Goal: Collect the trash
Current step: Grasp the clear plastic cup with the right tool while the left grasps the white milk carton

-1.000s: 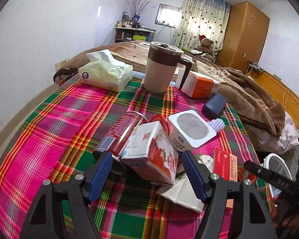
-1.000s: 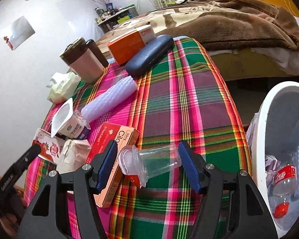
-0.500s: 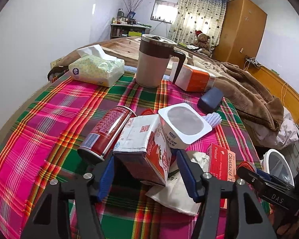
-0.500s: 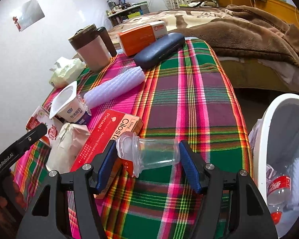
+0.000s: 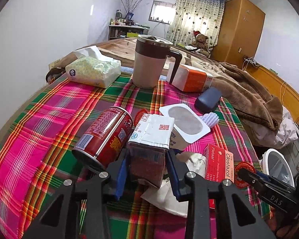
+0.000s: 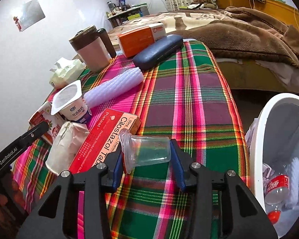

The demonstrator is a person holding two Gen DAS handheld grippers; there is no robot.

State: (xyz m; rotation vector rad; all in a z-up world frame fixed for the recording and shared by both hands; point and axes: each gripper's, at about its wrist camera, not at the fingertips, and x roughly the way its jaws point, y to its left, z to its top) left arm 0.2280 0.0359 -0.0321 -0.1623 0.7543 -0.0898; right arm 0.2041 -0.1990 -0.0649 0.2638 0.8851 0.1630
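Note:
My left gripper point(image 5: 147, 171) is shut on a red and white milk carton point(image 5: 149, 139) on the plaid table. A red can point(image 5: 103, 139) lies against its left side and a white yogurt cup point(image 5: 186, 124) against its right. A crumpled tissue point(image 5: 169, 195) lies under the right finger. My right gripper point(image 6: 147, 165) is shut on a clear plastic cup point(image 6: 147, 151) lying on its side beside a red Cilostazol box point(image 6: 107, 139). The white trash bin point(image 6: 269, 123) stands off the table's right edge, holding a cola bottle point(image 6: 277, 187).
A brown mug point(image 5: 149, 65), a tissue pack point(image 5: 93, 71), an orange box point(image 5: 191, 77) and a blue glasses case point(image 5: 208, 99) stand at the table's far end. A ribbed lilac roll point(image 6: 113, 87) lies mid-table. A bed with a brown blanket point(image 6: 239, 29) is beyond.
My left gripper's fingers have closed from wide open onto the milk carton. My right gripper's fingers have closed onto the clear cup, which now sits slightly higher against the Cilostazol box.

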